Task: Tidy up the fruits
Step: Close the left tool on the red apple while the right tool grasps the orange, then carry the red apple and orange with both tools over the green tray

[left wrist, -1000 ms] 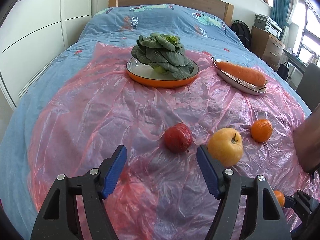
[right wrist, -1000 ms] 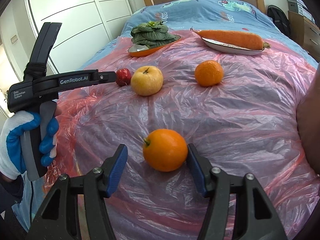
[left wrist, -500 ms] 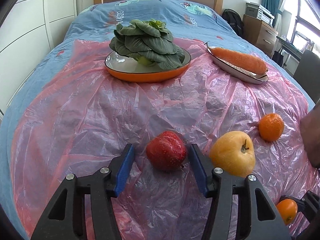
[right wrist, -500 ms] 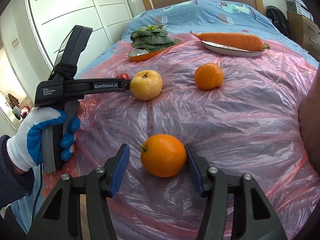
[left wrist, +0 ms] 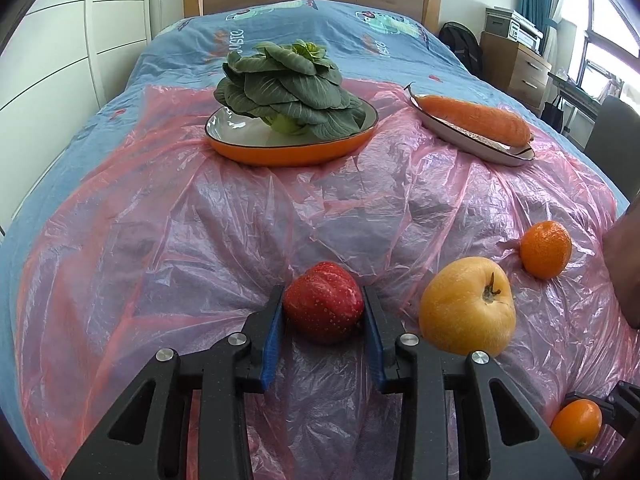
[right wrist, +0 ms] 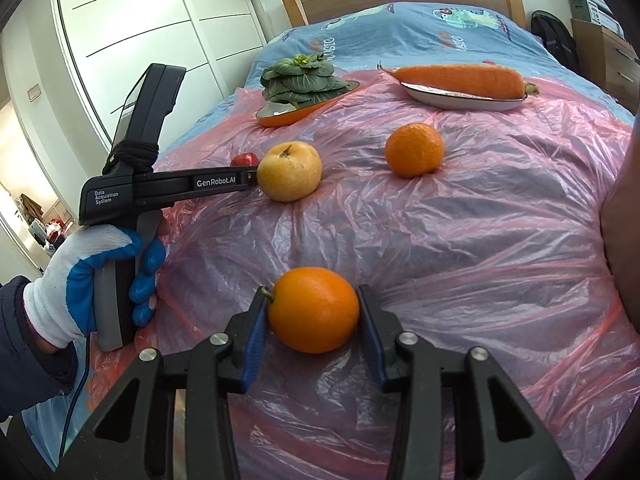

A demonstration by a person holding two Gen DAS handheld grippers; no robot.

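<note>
Blue-covered bed (left wrist: 192, 52), pink plastic sheet (left wrist: 200, 240) spread directly over its quilt

We see a red strawberry (left wrist: 324, 307), a yellow apple (left wrist: 467, 311), two orange citrus fruits (right wrist: 313, 314) (right wrist: 414, 149), dark green leaves (left wrist: 285, 89) on an orange-rimmed plate (left wrist: 256, 151), pink plastic sheeting (left wrist: 224, 216), and a blue cartoon-printed bedspread (left wrist: 280, 28).

Four fruits (left wrist: 467, 306), two plates (left wrist: 292, 148), one carrot (left wrist: 476, 120), one cabbage (left wrist: 284, 88).

Left tongs (left wrist: 323, 312) clamped on strawberry (left wrist: 324, 307); yellow apple (left wrist: 467, 312) beside.
</note>
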